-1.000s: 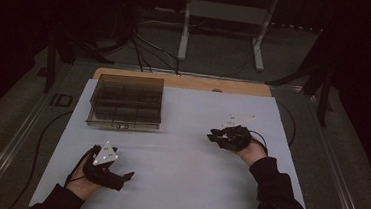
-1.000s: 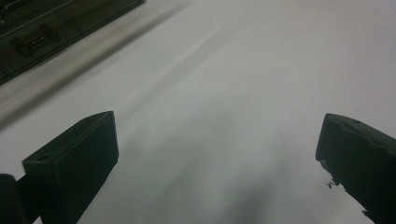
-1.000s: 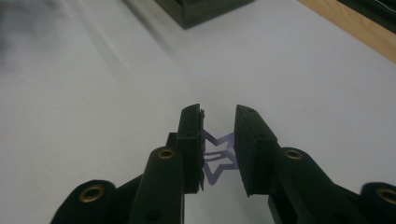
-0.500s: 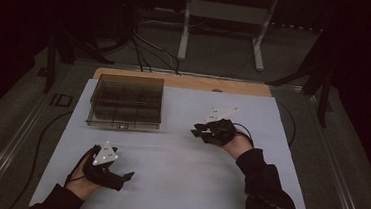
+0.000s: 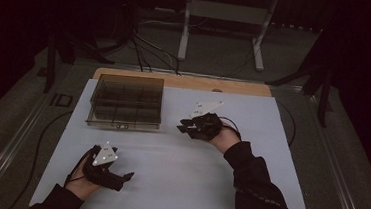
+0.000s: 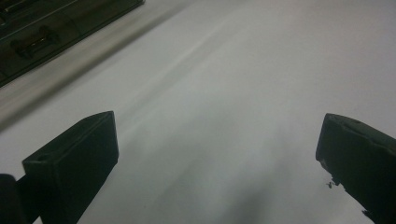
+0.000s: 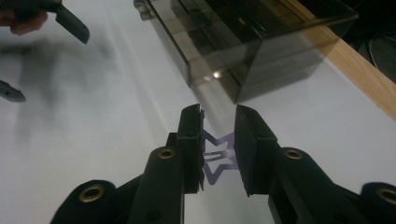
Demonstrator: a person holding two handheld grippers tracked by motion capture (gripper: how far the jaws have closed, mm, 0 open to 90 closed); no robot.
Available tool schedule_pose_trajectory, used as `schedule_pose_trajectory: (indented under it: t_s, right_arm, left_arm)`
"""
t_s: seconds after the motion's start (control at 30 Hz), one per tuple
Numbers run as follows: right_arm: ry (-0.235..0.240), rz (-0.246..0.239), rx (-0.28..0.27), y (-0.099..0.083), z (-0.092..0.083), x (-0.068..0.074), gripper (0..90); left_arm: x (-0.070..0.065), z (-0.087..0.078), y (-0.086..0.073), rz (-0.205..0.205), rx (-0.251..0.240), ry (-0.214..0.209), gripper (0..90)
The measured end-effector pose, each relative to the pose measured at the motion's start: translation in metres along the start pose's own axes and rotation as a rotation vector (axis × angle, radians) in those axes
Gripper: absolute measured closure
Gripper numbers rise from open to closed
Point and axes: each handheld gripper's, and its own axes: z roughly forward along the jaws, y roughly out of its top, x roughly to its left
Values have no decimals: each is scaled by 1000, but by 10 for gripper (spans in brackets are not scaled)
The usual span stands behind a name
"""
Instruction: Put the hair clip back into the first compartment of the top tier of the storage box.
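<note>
A small flat purple star-shaped piece (image 7: 215, 161) sits between the jaws of my right gripper (image 7: 218, 116), which is shut on it. In the high view the right gripper (image 5: 184, 127) hovers over the white mat (image 5: 192, 185), just right of a smoky clear compartment box (image 5: 122, 123). The right gripper view has that box (image 7: 243, 51) straight ahead, close to the jaw tips. My left gripper (image 5: 126, 176) rests low near the mat's front left. Its jaws (image 6: 217, 135) stand wide open over bare mat. The left gripper (image 7: 44, 56) also appears far off in the right gripper view.
The wooden table edge (image 5: 185, 82) runs behind the mat. A metal stand (image 5: 225, 17) and cables (image 5: 147, 49) lie on the floor beyond the table. A cable (image 5: 45, 138) trails off the table's left side.
My right hand has carried the purple piece leftward toward the box and a little higher. The left hand and its gripper have stayed put.
</note>
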Motion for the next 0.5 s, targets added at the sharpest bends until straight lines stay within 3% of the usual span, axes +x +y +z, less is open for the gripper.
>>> schedule_pose_trajectory:
  t_s: [0.5]
  right_arm:
    - [48,-47,-3,38,30,12,729]
  left_arm:
    - [-1,-1,0,-3,-8,-10,0]
